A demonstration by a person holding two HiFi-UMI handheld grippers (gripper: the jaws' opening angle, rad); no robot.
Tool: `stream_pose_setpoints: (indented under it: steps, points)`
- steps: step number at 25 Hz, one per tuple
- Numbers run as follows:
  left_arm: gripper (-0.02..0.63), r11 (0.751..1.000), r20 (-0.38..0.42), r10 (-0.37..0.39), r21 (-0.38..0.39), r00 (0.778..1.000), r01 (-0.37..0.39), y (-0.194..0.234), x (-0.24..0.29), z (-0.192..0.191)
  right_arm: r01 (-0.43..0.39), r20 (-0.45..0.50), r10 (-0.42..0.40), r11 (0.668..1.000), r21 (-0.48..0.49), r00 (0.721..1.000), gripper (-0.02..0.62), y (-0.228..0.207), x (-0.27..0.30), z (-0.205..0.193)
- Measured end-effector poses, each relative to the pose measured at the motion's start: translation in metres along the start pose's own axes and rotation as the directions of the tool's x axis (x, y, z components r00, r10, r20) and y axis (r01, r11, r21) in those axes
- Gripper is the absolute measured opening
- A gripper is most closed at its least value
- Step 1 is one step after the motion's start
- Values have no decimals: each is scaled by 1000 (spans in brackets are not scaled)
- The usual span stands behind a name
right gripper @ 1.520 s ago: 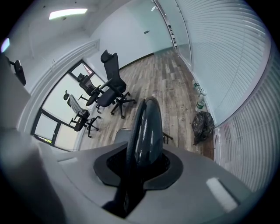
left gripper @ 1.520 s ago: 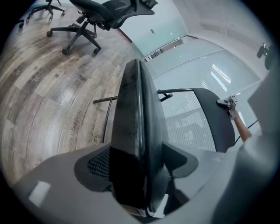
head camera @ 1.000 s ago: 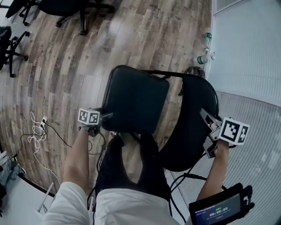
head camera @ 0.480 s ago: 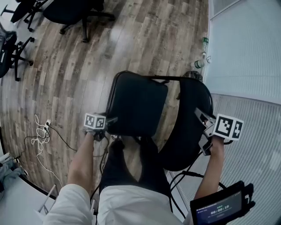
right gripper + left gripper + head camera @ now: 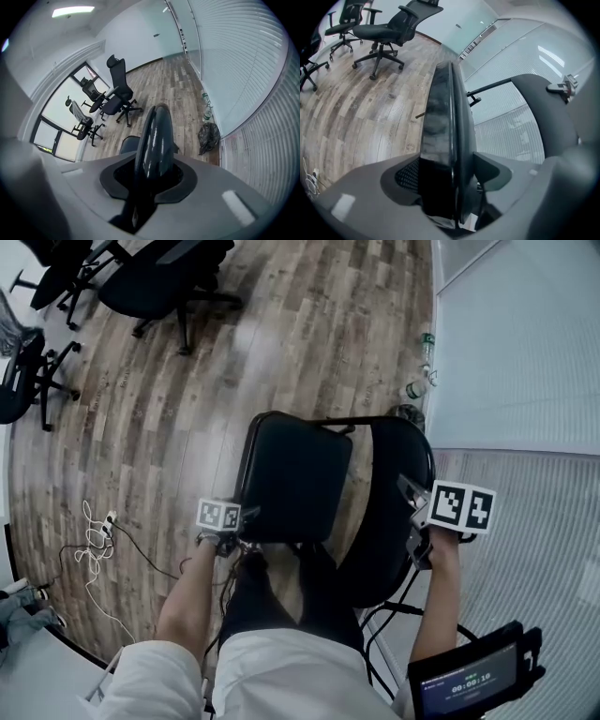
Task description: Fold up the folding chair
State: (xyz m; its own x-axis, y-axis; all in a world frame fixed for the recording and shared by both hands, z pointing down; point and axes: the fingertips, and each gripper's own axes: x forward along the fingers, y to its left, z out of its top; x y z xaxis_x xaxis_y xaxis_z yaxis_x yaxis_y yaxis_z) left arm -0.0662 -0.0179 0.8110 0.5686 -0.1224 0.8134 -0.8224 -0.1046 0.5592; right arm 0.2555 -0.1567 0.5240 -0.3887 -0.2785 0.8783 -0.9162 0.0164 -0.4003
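Nearest me, the left gripper (image 5: 234, 524) has its fingers clamped wide on the seat (image 5: 295, 474) edge. The right gripper (image 5: 412, 517) has its fingers closing on the backrest (image 5: 389, 493) rim between them. The folding chair (image 5: 370, 419) stands on the wooden floor (image 5: 281, 334), seemingly mid-fold. Next, the seat needs swinging up flat against the backrest.

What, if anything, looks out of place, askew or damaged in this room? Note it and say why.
The folding chair looks intact. On the floor, a loose tangle of white cable lies at the left, a trip hazard, and bottles and a black bag sit by the wall. Nothing spilled.
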Motion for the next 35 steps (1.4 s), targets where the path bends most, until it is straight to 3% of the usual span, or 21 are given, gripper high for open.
stream_pose_setpoints:
  steps: [8, 21, 25, 29, 32, 35]
  points:
    - [322, 995, -9, 95, 21, 995, -95, -25, -4, 6, 46, 6, -46, 999, -16, 999, 57, 9, -4, 8]
    - [314, 987, 2, 155, 34, 988, -155, -81, -10, 8, 96, 3, -96, 995, -40, 995, 77, 18, -19, 11]
    - [314, 952, -38, 301, 68, 953, -298, -76, -24, 2, 105, 5, -105, 993, -46, 994, 81, 22, -23, 15]
    - [304, 981, -29, 194, 26, 981, -193, -109, -24, -1, 116, 10, -115, 992, -52, 993, 96, 38, -29, 16]
    - [293, 968, -16, 245, 53, 969, -244, -106, -27, 3, 114, 13, -114, 992, -59, 993, 115, 47, -23, 18]
    - [282, 967, -13, 248, 54, 969, -247, -113, -20, 4, 112, 21, -111, 992, -60, 994, 127, 51, -15, 19]
